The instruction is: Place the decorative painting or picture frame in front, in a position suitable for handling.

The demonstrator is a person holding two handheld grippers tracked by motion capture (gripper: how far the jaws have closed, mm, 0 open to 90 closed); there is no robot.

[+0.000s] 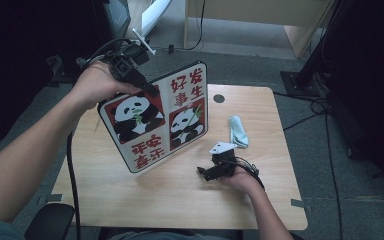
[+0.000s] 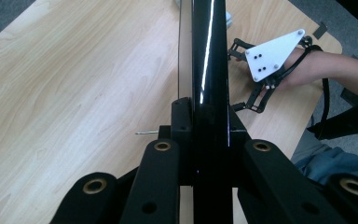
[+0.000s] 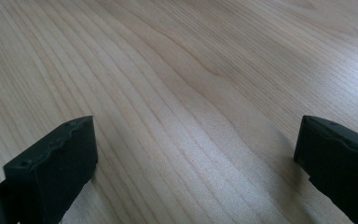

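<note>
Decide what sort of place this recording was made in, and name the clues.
Probably an office or lab set up for recording: a small wooden table on grey carpet, loose cables across the floor, and dark equipment stands at the edge.

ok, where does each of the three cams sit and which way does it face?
High view: above the person's side, facing forward and down on the table; forearms, both grippers.
Left gripper view: along jaws shut on the panda board; right gripper beyond.
Right gripper view: low over bare wood, open jaws.
Shared: high and left views both show board and right gripper.
</note>
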